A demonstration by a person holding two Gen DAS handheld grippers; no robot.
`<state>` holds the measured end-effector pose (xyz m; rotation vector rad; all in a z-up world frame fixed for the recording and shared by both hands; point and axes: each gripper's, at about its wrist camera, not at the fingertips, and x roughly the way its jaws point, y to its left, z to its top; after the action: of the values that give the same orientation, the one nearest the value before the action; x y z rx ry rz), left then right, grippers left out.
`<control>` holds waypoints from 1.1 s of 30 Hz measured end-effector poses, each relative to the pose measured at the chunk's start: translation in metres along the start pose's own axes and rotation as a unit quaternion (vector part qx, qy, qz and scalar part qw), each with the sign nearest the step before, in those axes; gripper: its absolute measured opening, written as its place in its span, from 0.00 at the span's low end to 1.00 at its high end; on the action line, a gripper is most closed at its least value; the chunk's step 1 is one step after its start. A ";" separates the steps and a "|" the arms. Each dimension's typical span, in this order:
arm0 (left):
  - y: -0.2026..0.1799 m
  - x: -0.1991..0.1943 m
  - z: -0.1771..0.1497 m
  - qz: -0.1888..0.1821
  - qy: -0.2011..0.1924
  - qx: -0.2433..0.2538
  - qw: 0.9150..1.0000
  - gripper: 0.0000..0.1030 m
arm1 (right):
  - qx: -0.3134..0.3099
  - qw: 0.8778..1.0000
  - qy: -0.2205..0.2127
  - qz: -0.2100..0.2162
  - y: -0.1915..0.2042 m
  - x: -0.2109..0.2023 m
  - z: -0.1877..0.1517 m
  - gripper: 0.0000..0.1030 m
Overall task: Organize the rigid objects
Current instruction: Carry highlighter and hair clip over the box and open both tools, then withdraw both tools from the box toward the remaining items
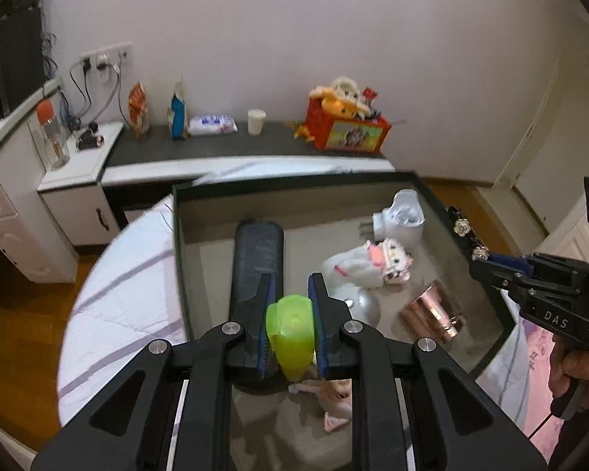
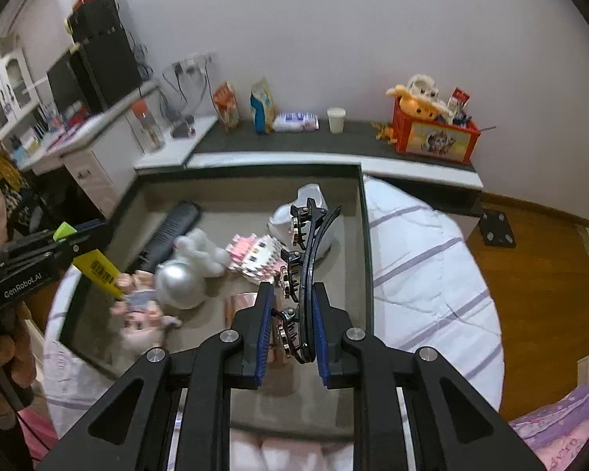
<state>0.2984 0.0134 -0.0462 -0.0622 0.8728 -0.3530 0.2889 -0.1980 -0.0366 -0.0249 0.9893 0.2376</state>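
Currently left gripper clamps the green bottle and right gripper clamps the black hair clip, both over the tray; thin clip may slip or twist out if jolted.

One tray, one hair clip, one green bottle, one copper cup.

Remote left of cup — in tray
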 end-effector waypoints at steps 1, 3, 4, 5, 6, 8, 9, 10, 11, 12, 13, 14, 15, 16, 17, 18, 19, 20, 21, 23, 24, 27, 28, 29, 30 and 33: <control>-0.001 0.003 -0.001 0.003 0.003 0.003 1.000 0.17 | -0.004 1.000 0.007 -0.002 0.000 0.005 0.000 0.18; -0.002 0.003 -0.003 0.005 0.000 0.010 1.000 0.17 | -0.011 1.000 0.016 -0.006 0.002 0.011 -0.001 0.18; -0.004 0.003 -0.003 0.007 0.002 0.015 1.000 0.18 | -0.015 1.000 0.019 -0.009 0.003 0.013 -0.001 0.19; -0.004 0.003 -0.003 0.012 0.002 0.020 1.000 0.18 | -0.018 0.999 0.023 -0.013 0.005 0.015 -0.001 0.19; -0.007 0.002 -0.003 0.025 0.001 0.027 0.999 0.23 | -0.022 0.999 0.024 -0.019 0.006 0.016 -0.002 0.19; -0.008 -0.002 -0.003 0.039 -0.003 0.034 0.999 0.58 | -0.024 0.999 0.024 -0.025 0.007 0.015 -0.003 0.40; -0.010 -0.008 -0.003 0.047 -0.014 0.035 0.998 0.84 | -0.021 0.999 0.022 -0.026 0.007 0.014 -0.002 0.56; -0.009 -0.012 -0.002 0.049 -0.023 0.035 0.998 0.96 | -0.020 0.999 0.017 -0.025 0.007 0.011 -0.002 0.83; -0.010 -0.021 -0.002 0.055 -0.039 0.036 0.997 0.98 | -0.022 1.000 0.012 -0.017 0.009 0.009 -0.002 0.83; -0.011 -0.025 -0.001 0.058 -0.045 0.038 0.997 0.98 | -0.026 0.999 0.012 -0.020 0.011 0.006 -0.002 0.83; -0.011 -0.029 0.000 0.061 -0.046 0.039 0.996 0.98 | -0.029 0.999 0.011 -0.026 0.012 0.004 -0.003 0.83; -0.011 -0.033 0.001 0.064 -0.048 0.037 0.996 0.98 | -0.028 0.999 0.007 -0.029 0.013 0.000 -0.004 0.84; -0.011 -0.039 0.001 0.066 -0.052 0.035 0.996 0.98 | -0.026 0.999 0.003 -0.027 0.014 -0.003 -0.003 0.84; -0.011 -0.043 0.000 0.067 -0.054 0.034 0.996 0.98 | -0.023 0.999 -0.001 -0.024 0.013 -0.007 -0.003 0.84; -0.012 -0.050 -0.001 0.070 -0.058 0.033 0.995 0.98 | -0.019 1.000 -0.007 -0.022 0.013 -0.013 -0.003 0.84; -0.013 -0.056 -0.002 0.071 -0.062 0.033 0.995 0.98 | -0.017 1.000 -0.012 -0.021 0.014 -0.017 -0.003 0.84; -0.014 -0.060 -0.003 0.072 -0.065 0.032 0.995 0.98 | -0.016 1.000 -0.017 -0.019 0.014 -0.022 -0.004 0.84; -0.016 -0.067 -0.005 0.071 -0.072 0.032 0.994 0.98 | -0.015 1.000 -0.021 -0.018 0.016 -0.028 -0.005 0.84; -0.018 -0.076 -0.009 0.070 -0.081 0.033 0.994 0.98 | -0.014 0.999 -0.027 -0.016 0.017 -0.035 -0.006 0.84; -0.021 -0.087 -0.014 0.070 -0.090 0.033 0.993 0.99 | -0.011 0.999 -0.037 -0.011 0.019 -0.047 -0.011 0.84; -0.024 -0.094 -0.018 0.071 -0.095 0.034 0.992 0.99 | -0.008 0.999 -0.042 -0.007 0.020 -0.054 -0.014 0.84; -0.031 -0.115 -0.030 0.069 -0.110 0.036 0.991 0.99 | 0.002 0.998 -0.057 0.005 0.021 -0.074 -0.026 0.84; -0.034 -0.121 -0.035 0.069 -0.114 0.036 0.990 0.99 | 0.006 0.998 -0.062 0.008 0.022 -0.081 -0.030 0.84; -0.037 -0.127 -0.040 0.069 -0.118 0.035 0.990 0.99 | 0.009 0.998 -0.066 0.010 0.023 -0.087 -0.035 0.84; -0.039 -0.134 -0.045 0.070 -0.122 0.035 0.989 0.99 | 0.012 0.997 -0.070 0.012 0.024 -0.095 -0.040 0.84; -0.048 -0.151 -0.061 0.072 -0.130 0.033 0.988 1.00 | 0.017 0.996 -0.082 0.017 0.027 -0.114 -0.055 0.84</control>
<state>0.1501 0.0235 0.0352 0.0169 0.6033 -0.2321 0.1775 -0.2001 0.0302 0.0419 0.8314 0.2500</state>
